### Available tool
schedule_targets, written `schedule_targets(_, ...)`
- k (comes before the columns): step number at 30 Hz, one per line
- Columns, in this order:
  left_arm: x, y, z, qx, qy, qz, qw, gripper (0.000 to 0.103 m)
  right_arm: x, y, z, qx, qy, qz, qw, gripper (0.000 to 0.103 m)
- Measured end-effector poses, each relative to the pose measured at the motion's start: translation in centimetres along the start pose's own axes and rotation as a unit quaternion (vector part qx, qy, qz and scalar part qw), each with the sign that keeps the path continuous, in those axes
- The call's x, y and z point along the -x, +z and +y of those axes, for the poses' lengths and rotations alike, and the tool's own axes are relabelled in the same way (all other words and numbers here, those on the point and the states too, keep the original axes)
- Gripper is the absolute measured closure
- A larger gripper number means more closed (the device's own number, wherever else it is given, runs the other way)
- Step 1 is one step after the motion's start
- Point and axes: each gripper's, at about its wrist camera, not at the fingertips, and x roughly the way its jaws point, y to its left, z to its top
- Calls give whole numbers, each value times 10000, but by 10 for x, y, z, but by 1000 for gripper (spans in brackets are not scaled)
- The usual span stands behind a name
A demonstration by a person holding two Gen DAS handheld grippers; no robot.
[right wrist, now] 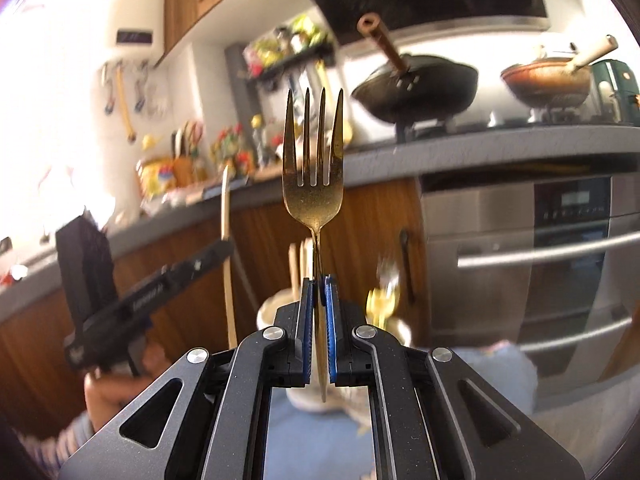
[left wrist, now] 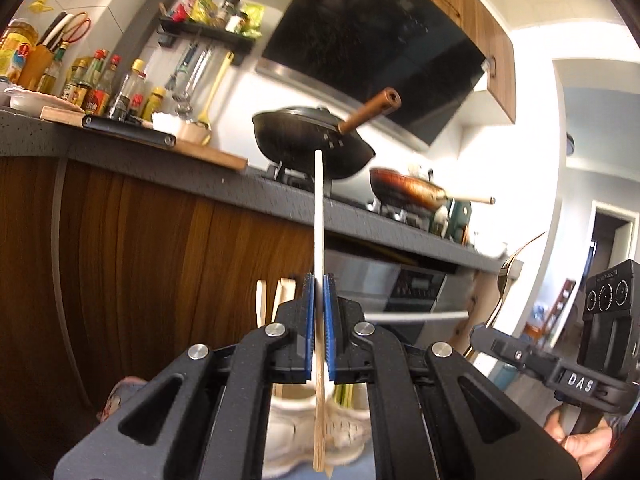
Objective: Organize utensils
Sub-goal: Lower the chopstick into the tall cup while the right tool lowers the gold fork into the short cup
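Note:
My left gripper [left wrist: 319, 280] is shut on a pale wooden chopstick [left wrist: 318, 216] that stands upright, tip up. Behind it a white utensil holder [left wrist: 292, 420] carries wooden sticks [left wrist: 262, 300]. My right gripper [right wrist: 319, 282] is shut on a gold fork [right wrist: 314, 168], tines up. In the right wrist view a white holder [right wrist: 272, 312] with wooden sticks and gold cutlery [right wrist: 384, 300] sits behind the fingers. The left gripper [right wrist: 132, 304] and its chopstick [right wrist: 227, 248] show at left there. The right gripper [left wrist: 532, 356] with the fork [left wrist: 506, 280] shows at right in the left wrist view.
A grey kitchen counter [left wrist: 168, 164] runs across, with wooden cabinet fronts [left wrist: 160, 260] below. On it stand a black wok [left wrist: 312, 140], a copper pan [left wrist: 408, 188], sauce bottles [left wrist: 100, 84] and a cutting board [left wrist: 208, 152]. A steel oven [right wrist: 540, 248] is at right.

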Motion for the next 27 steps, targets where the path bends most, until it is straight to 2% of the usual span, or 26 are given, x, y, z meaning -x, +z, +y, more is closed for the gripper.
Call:
schedule_targets(3, -6, 5, 2, 17, 40, -271, 9996, 99, -9, 12, -1, -91, -169, -350, 9992, 96)
schedule_targets(7, -10, 9, 2, -54, 51, -660, 9978, 99, -25, 15, -1, -26, -371, -542, 9978, 96)
schedule_targets(10, -9, 13, -3, -255, 36, -1003, 9946, 99, -35, 9, -1, 88, -539, -607, 9967, 96)
schedule_targets(13, -14, 14, -10, -563, 97, -1161, 9916, 99, -45, 1, -6, 249, -789, -514, 9952, 96)
schedule_targets(18, -31, 1, -10, -746, 277, -960, 9922, 99, -58, -12, -13, 392, -992, -233, 9940, 96)
schedule_targets(27, -51, -26, -2, -872, 596, -248, 9941, 99, -76, -32, -19, 338, -959, 213, 9946, 96)
